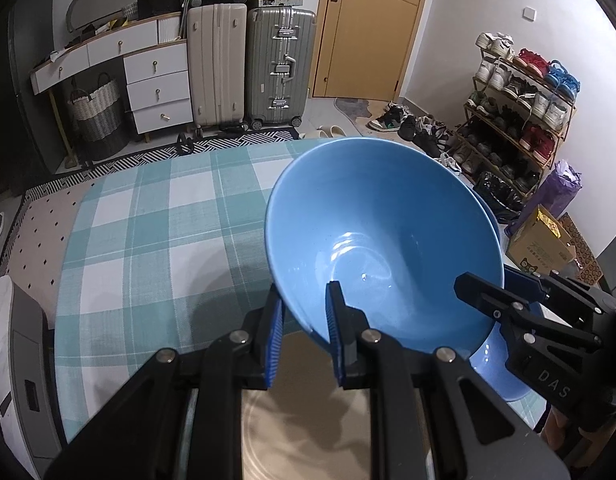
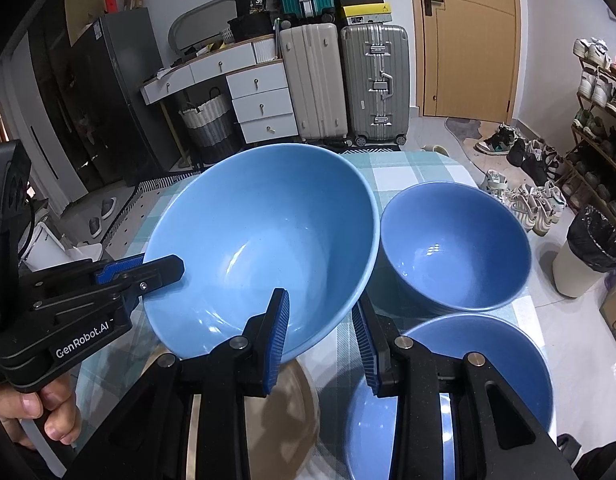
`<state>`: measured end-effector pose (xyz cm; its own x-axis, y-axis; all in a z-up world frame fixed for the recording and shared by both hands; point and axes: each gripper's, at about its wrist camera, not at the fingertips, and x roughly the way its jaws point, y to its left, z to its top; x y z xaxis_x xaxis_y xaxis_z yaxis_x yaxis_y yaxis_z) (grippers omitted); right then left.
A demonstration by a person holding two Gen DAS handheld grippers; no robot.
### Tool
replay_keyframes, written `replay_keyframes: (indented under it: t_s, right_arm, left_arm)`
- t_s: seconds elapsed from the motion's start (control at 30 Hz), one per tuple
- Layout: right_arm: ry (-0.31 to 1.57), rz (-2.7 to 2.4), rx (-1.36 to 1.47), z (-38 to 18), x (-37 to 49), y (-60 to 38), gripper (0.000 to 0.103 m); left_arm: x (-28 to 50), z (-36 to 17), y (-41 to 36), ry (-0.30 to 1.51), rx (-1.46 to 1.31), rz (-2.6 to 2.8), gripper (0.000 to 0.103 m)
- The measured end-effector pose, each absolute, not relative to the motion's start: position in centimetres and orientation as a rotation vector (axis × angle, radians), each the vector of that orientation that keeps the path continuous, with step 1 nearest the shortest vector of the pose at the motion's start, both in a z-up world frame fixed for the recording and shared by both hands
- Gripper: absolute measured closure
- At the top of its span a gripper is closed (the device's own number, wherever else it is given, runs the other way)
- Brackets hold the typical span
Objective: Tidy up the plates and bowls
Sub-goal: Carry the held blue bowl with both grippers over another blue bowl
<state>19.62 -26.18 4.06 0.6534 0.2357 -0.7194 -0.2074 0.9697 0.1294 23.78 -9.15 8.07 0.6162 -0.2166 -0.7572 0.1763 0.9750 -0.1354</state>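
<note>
Both claws clamp the big blue bowl's point(image 2: 259, 236) rim, left claw point(image 1: 303, 332) opposite right claw point(image 2: 322, 332), above the counter point(image 1: 147, 220).

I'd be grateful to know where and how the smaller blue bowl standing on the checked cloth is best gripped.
Pinch its rim on the right, one finger inside and one outside, coming down from above. The smaller bowl stands upright and open, too wide to span, and the large bowl crowds its left.

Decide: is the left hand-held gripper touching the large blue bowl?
Touching. The left wrist view shows the left hand-held gripper with its pads clamped on the large blue bowl's rim.
</note>
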Motion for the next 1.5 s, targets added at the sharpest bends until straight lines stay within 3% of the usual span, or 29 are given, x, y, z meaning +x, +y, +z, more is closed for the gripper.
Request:
replay_keyframes:
  t_s: [1.5]
  right_arm:
    - [0.794, 0.136, 0.105, 6.6, 8.6, -37.1, 0.07]
  left_arm:
    - [17.0, 9.2, -20.6, 0.868, 0.029, -0.342, 0.083]
